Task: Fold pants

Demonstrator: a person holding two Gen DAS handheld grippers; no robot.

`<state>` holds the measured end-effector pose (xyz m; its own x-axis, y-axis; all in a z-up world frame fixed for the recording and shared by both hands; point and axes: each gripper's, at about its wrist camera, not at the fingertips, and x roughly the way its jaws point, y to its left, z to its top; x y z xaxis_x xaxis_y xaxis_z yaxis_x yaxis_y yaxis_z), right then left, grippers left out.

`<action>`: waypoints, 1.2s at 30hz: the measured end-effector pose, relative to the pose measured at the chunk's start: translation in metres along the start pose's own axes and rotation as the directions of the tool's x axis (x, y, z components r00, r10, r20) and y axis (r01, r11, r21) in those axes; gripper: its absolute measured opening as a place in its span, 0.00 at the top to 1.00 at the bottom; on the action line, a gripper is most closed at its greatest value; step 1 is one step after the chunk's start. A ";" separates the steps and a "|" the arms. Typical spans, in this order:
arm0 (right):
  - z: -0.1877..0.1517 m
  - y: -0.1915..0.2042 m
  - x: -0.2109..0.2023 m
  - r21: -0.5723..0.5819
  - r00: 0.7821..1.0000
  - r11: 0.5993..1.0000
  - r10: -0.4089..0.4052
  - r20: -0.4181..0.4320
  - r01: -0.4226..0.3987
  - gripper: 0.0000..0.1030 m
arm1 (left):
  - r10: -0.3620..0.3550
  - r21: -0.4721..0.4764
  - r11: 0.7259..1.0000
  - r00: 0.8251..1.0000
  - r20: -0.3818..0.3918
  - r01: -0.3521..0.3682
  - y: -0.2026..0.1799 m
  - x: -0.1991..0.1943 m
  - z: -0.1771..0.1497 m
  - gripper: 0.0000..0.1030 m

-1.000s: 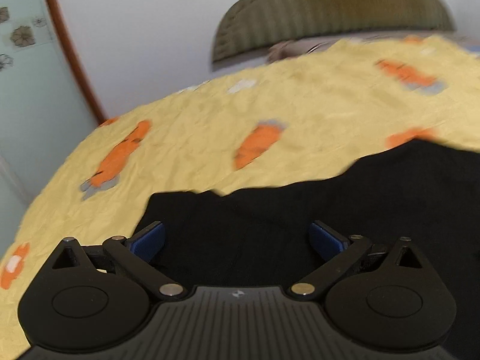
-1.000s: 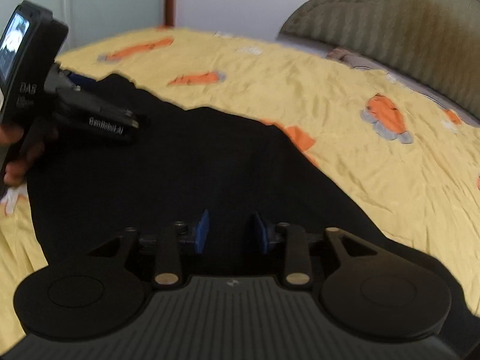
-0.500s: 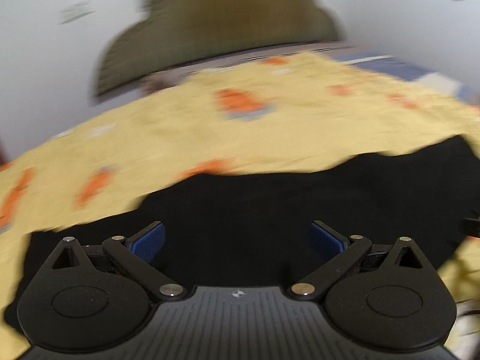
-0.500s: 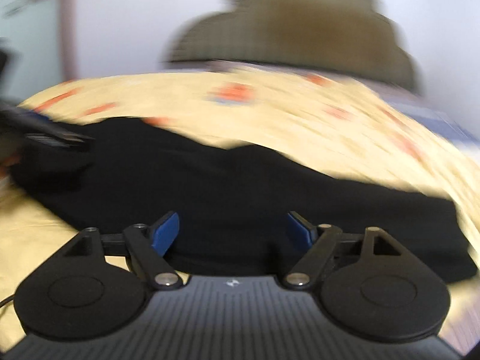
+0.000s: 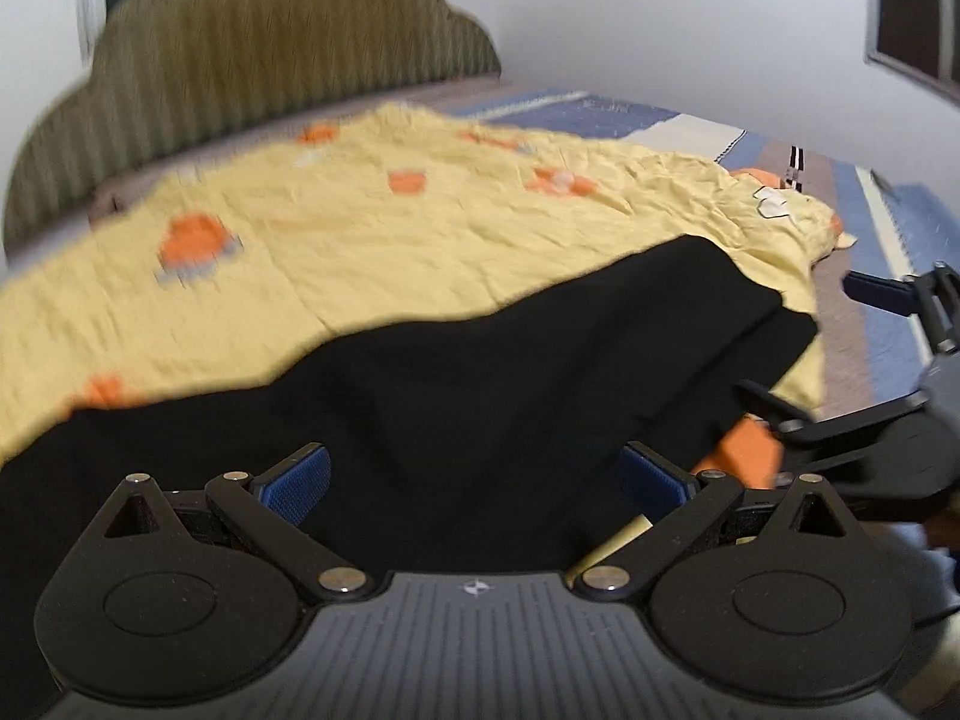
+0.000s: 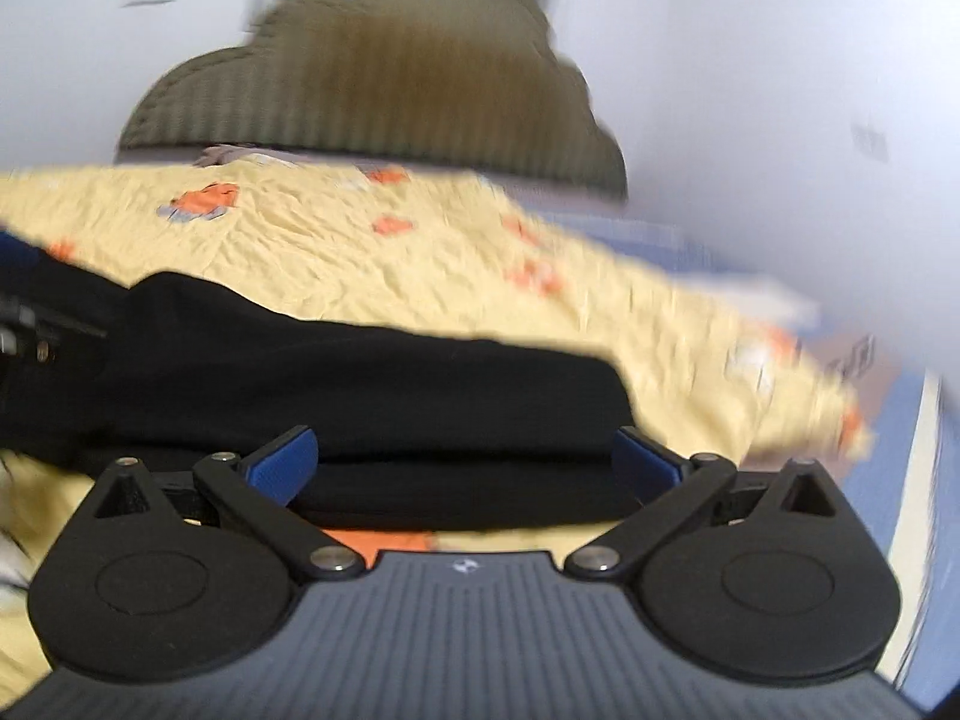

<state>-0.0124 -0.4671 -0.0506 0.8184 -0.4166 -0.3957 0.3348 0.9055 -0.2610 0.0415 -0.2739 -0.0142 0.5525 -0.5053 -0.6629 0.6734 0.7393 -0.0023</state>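
Black pants (image 5: 480, 384) lie folded lengthwise on a yellow bedsheet (image 5: 372, 240) with orange prints. In the left wrist view my left gripper (image 5: 474, 480) is open, blue pads wide apart, low over the pants' near edge. The right gripper (image 5: 888, 360) shows at that view's right edge, beyond the pants' end. In the right wrist view my right gripper (image 6: 465, 459) is open and empty, right at the end of the pants (image 6: 372, 396), which show two stacked layers. The left gripper's body (image 6: 36, 324) shows at the left edge.
An olive scalloped headboard (image 5: 270, 48) stands at the back against a white wall. A blue and grey striped cover (image 5: 888, 276) lies to the right beyond the sheet's edge (image 6: 840, 420).
Both views have swung rightward along the pants toward the leg end. My right gripper, nearly shut a second ago, has opened wide. My left gripper has stayed open.
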 end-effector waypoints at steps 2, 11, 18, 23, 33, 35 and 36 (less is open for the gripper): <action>-0.002 0.002 0.005 -0.139 0.998 0.988 -0.058 0.015 0.060 0.01 | -0.056 -0.081 0.995 0.998 -0.041 0.053 -0.001 0.005 0.000 0.00; -0.006 -0.013 0.036 -0.236 0.998 0.971 -0.040 -0.043 0.029 0.17 | 0.130 0.135 0.983 0.991 -0.015 -0.127 -0.023 0.016 0.001 0.01; -0.011 -0.021 0.053 -0.250 0.999 0.968 -0.031 -0.043 0.019 0.20 | 0.073 0.148 0.987 0.997 -0.031 -0.068 -0.025 0.021 0.002 0.01; -0.008 -0.028 0.069 -0.232 0.997 0.972 0.012 -0.075 -0.029 0.53 | 0.102 0.156 0.983 0.994 -0.029 -0.096 -0.025 0.024 0.003 0.01; -0.017 -0.035 0.065 -0.212 0.996 0.977 0.004 -0.093 -0.024 0.97 | 0.102 0.134 0.986 0.994 -0.045 -0.095 -0.016 0.023 0.005 0.01; -0.021 -0.038 0.059 -0.210 0.995 0.978 -0.004 -0.095 -0.016 0.97 | 0.083 0.134 0.988 0.995 -0.053 -0.075 -0.014 0.022 0.004 0.01; -0.024 -0.040 0.055 -0.208 0.995 0.978 -0.008 -0.097 -0.012 0.98 | 0.075 0.137 0.988 0.996 -0.055 -0.067 -0.014 0.022 0.003 0.01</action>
<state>0.0084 -0.5281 -0.0830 0.7664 -0.4302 -0.4771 0.2207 0.8738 -0.4333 0.0456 -0.2964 -0.0261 0.5732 -0.4232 -0.7017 0.6960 0.7033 0.1444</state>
